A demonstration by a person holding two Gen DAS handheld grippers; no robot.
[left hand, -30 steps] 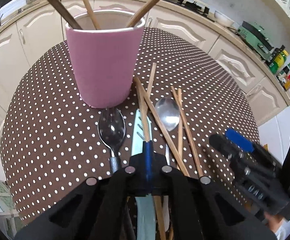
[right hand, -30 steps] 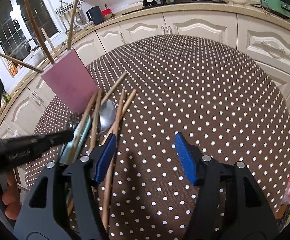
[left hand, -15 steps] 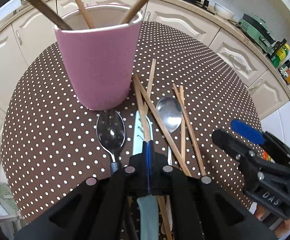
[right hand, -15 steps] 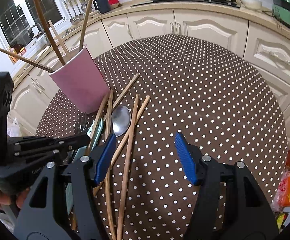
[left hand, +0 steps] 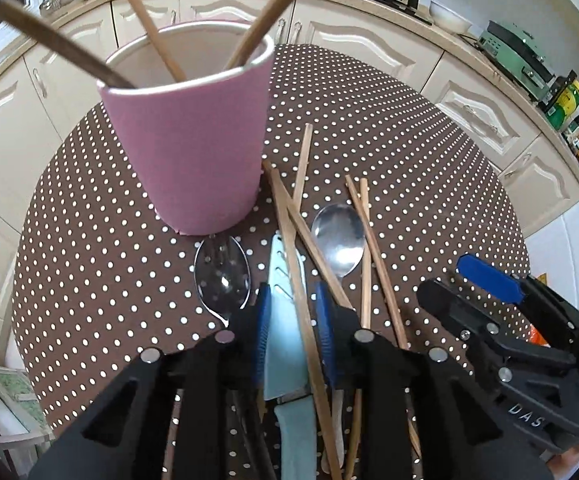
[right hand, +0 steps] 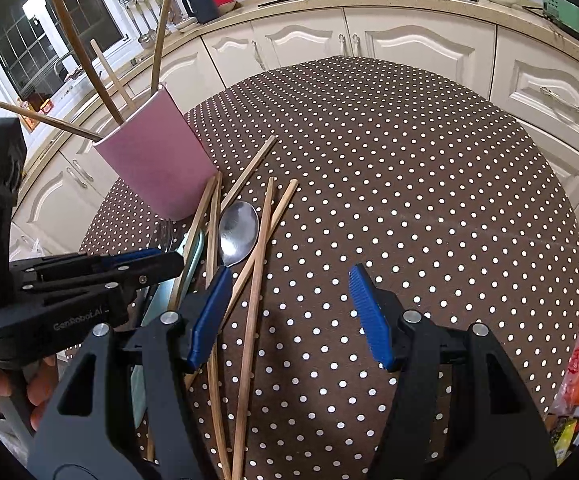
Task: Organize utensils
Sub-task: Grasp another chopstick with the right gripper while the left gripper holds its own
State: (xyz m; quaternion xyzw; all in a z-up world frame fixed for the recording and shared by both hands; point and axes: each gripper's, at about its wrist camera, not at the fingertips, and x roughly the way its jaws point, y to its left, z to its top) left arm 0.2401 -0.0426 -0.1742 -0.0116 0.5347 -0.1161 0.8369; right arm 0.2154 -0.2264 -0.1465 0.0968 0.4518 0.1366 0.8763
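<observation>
Utensils lie in a loose heap on my dotted table (right hand: 409,184), just in front of the pink cup (left hand: 193,148), which stands upright toward the table's far left edge with several chopsticks leaning out of it. My left gripper (left hand: 291,316) points down over the heap and its jaws are opening: the pale blue knife (left hand: 283,320) and one chopstick (left hand: 301,304) lie between the blue pads, and the pads do not press on them. A slotted spoon (left hand: 221,272) lies just left of the knife, its bowl close to the cup's base. A plain spoon (left hand: 339,240) lies just right of the knife, with more chopsticks crossing beside and over it. My right gripper (right hand: 289,312) hovers near the heap's right side, jaws wide apart and holding nothing; its left pad sits above the spoon's handle and a chopstick, its right pad above bare cloth
</observation>
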